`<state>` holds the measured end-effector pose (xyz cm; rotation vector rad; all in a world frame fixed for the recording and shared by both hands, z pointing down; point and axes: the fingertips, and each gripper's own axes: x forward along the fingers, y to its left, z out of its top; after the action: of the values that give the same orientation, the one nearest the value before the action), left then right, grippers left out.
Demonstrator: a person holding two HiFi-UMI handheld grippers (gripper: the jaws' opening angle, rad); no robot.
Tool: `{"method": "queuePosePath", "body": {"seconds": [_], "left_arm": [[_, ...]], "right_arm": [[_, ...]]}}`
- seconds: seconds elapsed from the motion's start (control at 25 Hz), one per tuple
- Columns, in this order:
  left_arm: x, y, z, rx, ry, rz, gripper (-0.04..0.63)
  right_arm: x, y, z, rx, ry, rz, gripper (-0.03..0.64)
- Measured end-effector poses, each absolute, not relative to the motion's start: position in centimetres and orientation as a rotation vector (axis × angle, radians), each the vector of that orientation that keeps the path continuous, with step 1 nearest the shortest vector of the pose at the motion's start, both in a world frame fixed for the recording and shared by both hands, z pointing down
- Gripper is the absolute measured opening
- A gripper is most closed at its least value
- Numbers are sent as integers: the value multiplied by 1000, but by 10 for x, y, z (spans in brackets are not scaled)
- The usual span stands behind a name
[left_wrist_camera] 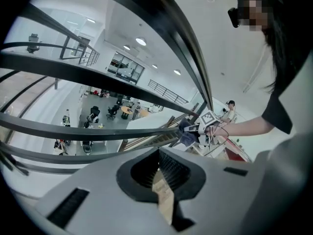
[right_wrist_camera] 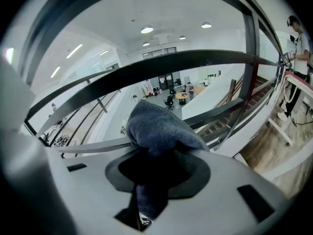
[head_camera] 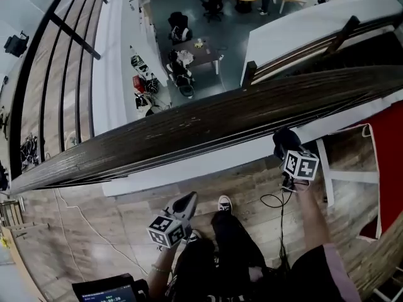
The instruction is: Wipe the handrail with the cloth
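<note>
**Head view.** A broad, dark, wood-grained handrail (head_camera: 208,121) runs diagonally across the frame from lower left to upper right, above an open drop to the storey beneath. The right gripper (head_camera: 284,145) sits at the rail's near edge with a dark blue-grey terry cloth (head_camera: 287,136) bunched at its tip. The cloth appears to touch that edge, though the steep angle leaves contact uncertain. The left gripper (head_camera: 186,204) hangs lower, over the pale plank floor (head_camera: 252,184), well apart from the rail.

**Left gripper view.** The jaws are drawn together at the tips and carry nothing. The camera looks up past the railing's dark bars toward the right gripper and its cloth, further along the rail.

**Right gripper view.** The jaws are clenched on the cloth, which is pinched at its lower fold and swells forward in a soft wad. Dark rail bars cross just beyond it.

**Step in hand.** This is judged to be the start of a wiping pass, since the cloth is at the rail's right-hand portion and most of the rail's length lies to the left. The next move calls for pressing the wad flat onto the top face and drawing it along the grain. The grasp needs to be firm, so that the cloth cannot slip out over the drop.
</note>
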<state>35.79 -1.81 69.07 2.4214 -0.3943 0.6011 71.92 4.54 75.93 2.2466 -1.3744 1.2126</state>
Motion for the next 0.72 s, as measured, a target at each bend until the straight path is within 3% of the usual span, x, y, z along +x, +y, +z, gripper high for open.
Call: {"method": "queuePosePath", "body": {"seconds": [0.12, 0.72], "left_arm": [[341, -10, 674, 2420, -462, 568, 2], [101, 36, 580, 2403, -688, 385, 2]], "right_arm": [[690, 61, 740, 2285, -1410, 1264, 109], [386, 90, 602, 2252, -1689, 1262, 109]]}}
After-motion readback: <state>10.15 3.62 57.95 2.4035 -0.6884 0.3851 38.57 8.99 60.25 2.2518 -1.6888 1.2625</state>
